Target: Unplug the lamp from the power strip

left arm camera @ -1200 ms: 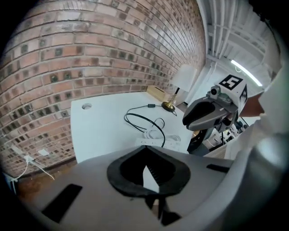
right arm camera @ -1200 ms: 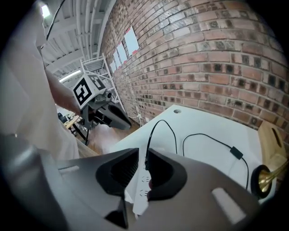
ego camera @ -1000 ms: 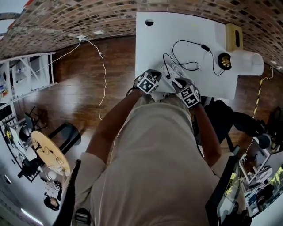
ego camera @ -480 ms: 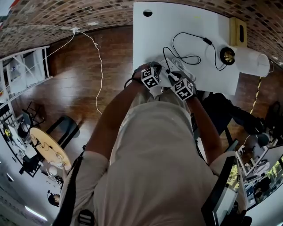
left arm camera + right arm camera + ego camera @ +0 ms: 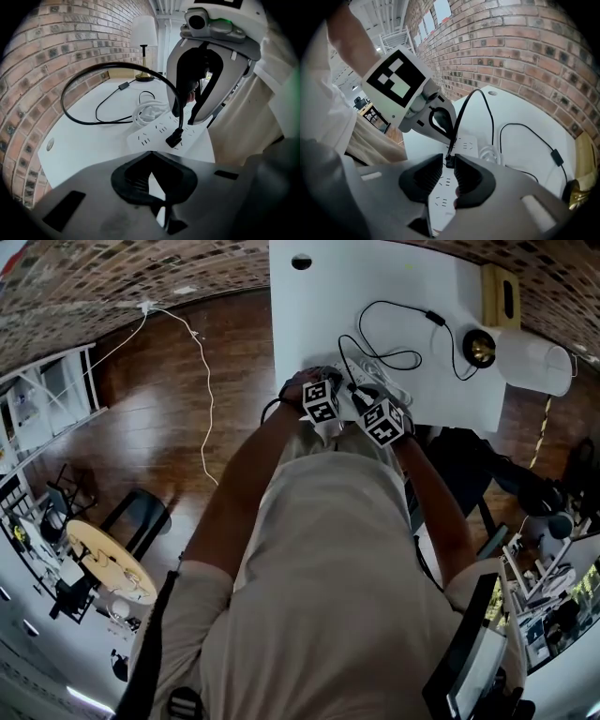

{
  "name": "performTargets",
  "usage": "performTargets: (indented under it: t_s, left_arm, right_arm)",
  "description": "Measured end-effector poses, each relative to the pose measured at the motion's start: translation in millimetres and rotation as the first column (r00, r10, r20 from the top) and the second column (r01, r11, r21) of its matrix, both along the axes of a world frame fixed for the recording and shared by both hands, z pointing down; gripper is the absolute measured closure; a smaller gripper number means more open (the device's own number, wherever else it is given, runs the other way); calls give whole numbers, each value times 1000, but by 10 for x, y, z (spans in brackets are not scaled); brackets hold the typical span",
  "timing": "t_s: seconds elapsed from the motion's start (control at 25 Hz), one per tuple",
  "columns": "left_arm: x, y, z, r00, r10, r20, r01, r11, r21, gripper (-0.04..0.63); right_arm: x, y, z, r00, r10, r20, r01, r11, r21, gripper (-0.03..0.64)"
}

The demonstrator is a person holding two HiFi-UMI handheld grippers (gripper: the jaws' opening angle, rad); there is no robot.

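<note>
A white power strip (image 5: 382, 388) lies near the white table's (image 5: 319, 315) front edge. The lamp's black plug (image 5: 174, 138) sits in it, and its cable (image 5: 384, 329) loops up and back towards the gold-based lamp (image 5: 480, 348). My right gripper (image 5: 448, 171) points steeply down with its pads shut on the plug (image 5: 449, 161) at the foot of the cable. My left gripper (image 5: 157, 187) is shut with nothing in it, just short of the strip's (image 5: 154, 133) near end. I cannot tell whether it touches the strip.
The strip's own white cord (image 5: 147, 112) lies coiled beside it. An inline switch (image 5: 437, 319) sits on the lamp cable. A wooden box (image 5: 500, 296) stands against the brick wall behind the lamp. The table edge runs just under both hands, with wooden floor to the left.
Both grippers have sunk closer to the power strip. The left one has rolled, so its marker cube shows a different face. The right jaws keep the same width.
</note>
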State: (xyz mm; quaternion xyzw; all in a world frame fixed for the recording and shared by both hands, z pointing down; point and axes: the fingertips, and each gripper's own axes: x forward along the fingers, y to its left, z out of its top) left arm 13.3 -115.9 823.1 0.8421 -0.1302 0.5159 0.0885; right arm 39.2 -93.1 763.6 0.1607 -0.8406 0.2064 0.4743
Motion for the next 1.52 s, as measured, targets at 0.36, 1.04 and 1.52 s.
performTargets:
  t_s: [0.36, 1.04, 1.52]
  left_arm:
    - [33, 6, 3, 992, 106, 71, -113, 987, 110, 598]
    - [-17, 210, -31, 965, 231, 121, -252, 943, 216, 604]
    - [-4, 211, -9, 968, 206, 147, -229, 960, 163, 604]
  right_arm:
    - [-7, 69, 238, 996, -62, -60, 63, 998, 19, 541]
    - [-133, 110, 113, 994, -90, -54, 94, 991, 96, 558]
    - [-108, 105, 86, 992, -113, -60, 119, 989, 92, 583]
